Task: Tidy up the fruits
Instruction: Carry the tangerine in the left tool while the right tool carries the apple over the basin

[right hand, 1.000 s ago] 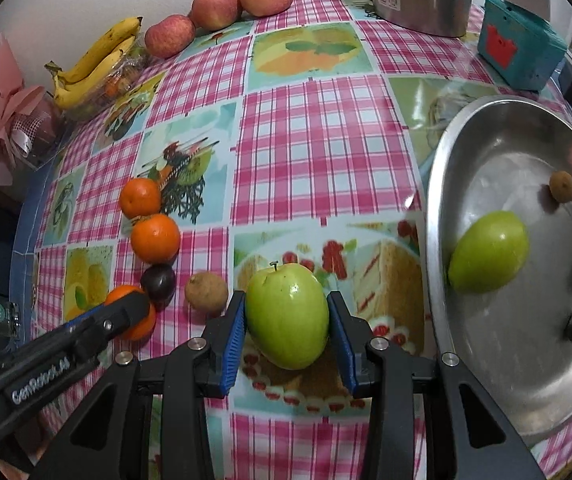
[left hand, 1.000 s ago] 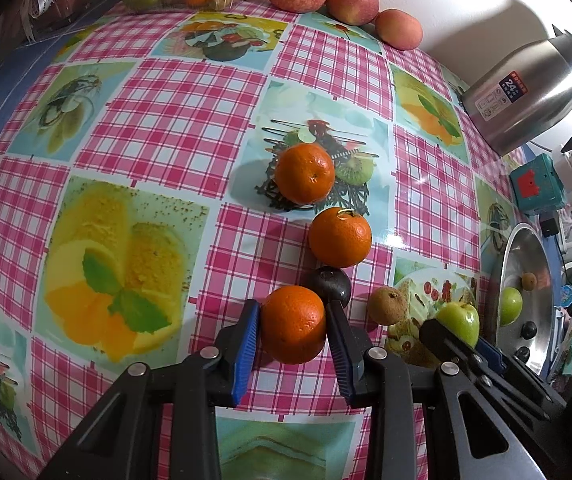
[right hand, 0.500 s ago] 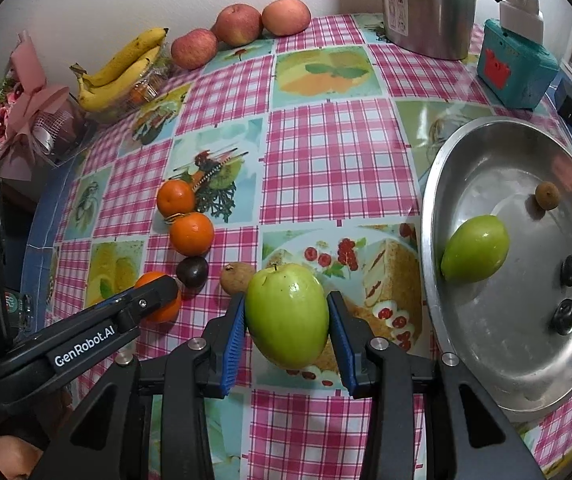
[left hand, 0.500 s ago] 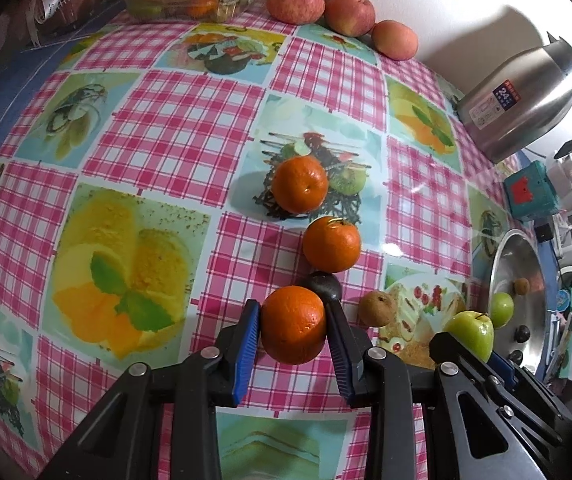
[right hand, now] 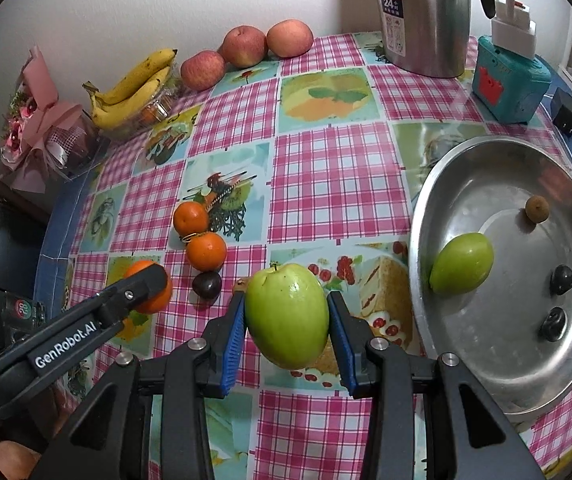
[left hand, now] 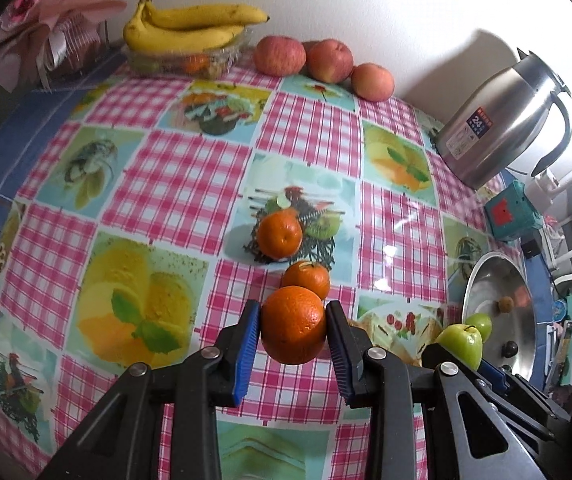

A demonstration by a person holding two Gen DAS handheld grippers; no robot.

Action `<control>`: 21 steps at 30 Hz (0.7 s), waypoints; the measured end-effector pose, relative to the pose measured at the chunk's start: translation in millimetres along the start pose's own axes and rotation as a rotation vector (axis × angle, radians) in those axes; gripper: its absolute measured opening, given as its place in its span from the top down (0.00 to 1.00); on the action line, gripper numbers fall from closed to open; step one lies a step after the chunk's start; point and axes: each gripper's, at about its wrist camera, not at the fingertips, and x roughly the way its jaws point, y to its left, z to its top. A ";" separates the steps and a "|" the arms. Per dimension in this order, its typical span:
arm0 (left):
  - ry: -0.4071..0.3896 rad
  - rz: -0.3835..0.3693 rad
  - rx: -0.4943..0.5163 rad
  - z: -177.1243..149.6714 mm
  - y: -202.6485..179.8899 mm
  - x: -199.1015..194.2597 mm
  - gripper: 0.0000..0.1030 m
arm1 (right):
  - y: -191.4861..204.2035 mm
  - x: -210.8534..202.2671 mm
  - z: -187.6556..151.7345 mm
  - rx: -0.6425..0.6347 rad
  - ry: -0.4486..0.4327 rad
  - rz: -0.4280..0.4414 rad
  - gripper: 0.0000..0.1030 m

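Midway: left gripper (left hand: 293,330) clamps an orange (left hand: 293,329), right gripper (right hand: 286,326) an apple (right hand: 286,314); bowl (right hand: 437,320) holds four fruits, two oranges (right hand: 206,251) remain tabled.

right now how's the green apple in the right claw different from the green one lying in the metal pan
The held green apple is clamped between the right claw fingers, clear of the tablecloth; the pan apple rests loose on the metal pan. The held one stands stem up; the pan one lies tilted on its side. The held one looks bigger, though it is nearer the camera. Both are smooth, green and elongated.
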 end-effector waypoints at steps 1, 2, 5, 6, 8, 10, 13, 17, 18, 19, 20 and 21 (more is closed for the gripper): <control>-0.005 0.003 0.001 0.9 -1.9 0.9 0.65 | -2.1 -1.0 0.5 0.004 -0.002 -0.002 0.60; -0.012 0.007 0.002 1.5 -2.8 -0.4 0.65 | -4.2 -1.8 1.0 0.009 -0.002 -0.002 0.60; -0.020 0.015 0.002 1.6 -5.8 -1.9 0.65 | -10.8 -3.7 2.6 0.023 -0.007 -0.004 0.60; -0.022 0.015 0.002 1.2 -6.8 -2.4 0.65 | -12.6 -4.5 3.2 0.026 -0.009 -0.006 0.60; -0.025 0.016 0.003 1.0 -9.8 -2.9 0.65 | -18.1 -6.7 4.4 0.035 -0.013 -0.008 0.60; -0.028 0.017 0.009 1.1 -14.4 -3.3 0.65 | -25.6 -9.1 5.6 0.052 -0.019 -0.007 0.60; -0.030 0.015 0.017 0.6 -22.4 -3.0 0.65 | -38.2 -12.1 7.1 0.081 -0.026 -0.016 0.60; -0.035 0.011 0.037 0.4 -34.7 -1.7 0.65 | -57.3 -18.9 8.3 0.123 -0.043 -0.031 0.60; -0.034 0.008 0.044 -0.1 -39.6 -0.9 0.65 | -64.0 -21.6 8.4 0.138 -0.050 -0.041 0.60; -0.034 0.005 0.049 -0.6 -42.9 -0.4 0.65 | -69.0 -23.3 8.5 0.149 -0.055 -0.049 0.60; -0.033 0.003 0.053 -0.9 -45.3 0.1 0.66 | -74.6 -25.3 8.4 0.160 -0.060 -0.056 0.60; -0.033 -0.001 0.062 -1.8 -50.1 0.8 0.65 | -79.2 -26.9 8.5 0.171 -0.063 -0.061 0.60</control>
